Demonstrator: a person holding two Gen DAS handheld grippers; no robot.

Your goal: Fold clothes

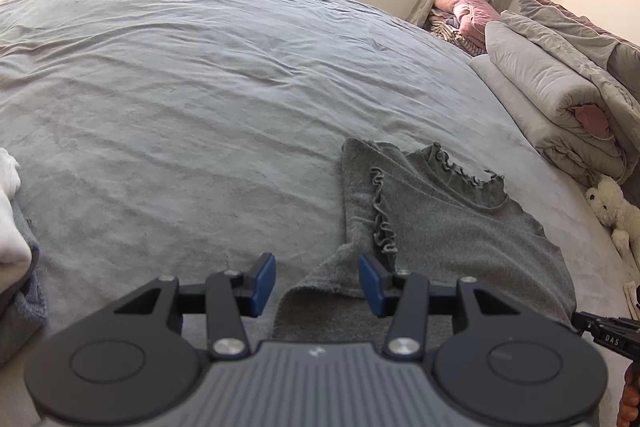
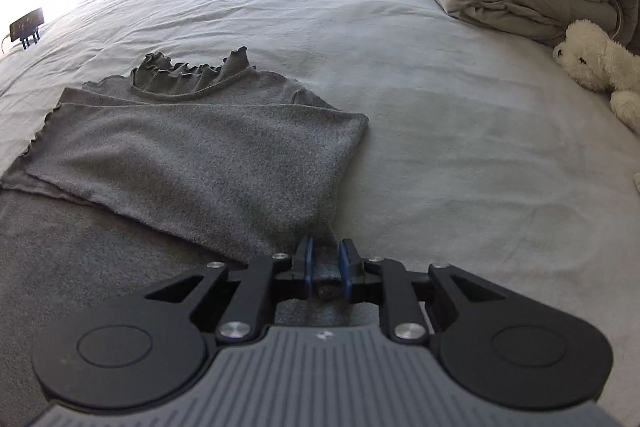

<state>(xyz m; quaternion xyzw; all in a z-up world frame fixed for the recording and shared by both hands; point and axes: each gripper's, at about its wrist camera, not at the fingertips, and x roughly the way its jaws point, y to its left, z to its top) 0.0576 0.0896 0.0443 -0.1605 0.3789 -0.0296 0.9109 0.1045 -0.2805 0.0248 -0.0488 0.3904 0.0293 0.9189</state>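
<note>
Right tool (image 2: 327, 269) pinches grey top's (image 2: 192, 155) corner; left tool (image 1: 317, 285) hovers spread.

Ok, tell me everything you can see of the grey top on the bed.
The grey top looks like soft, fuzzy knit with a frilled collar and a frilled edge. It lies partly folded on the grey bed sheet, one layer laid across the body. The right gripper pinches its near corner; the left gripper hangs open over its edge.
</note>
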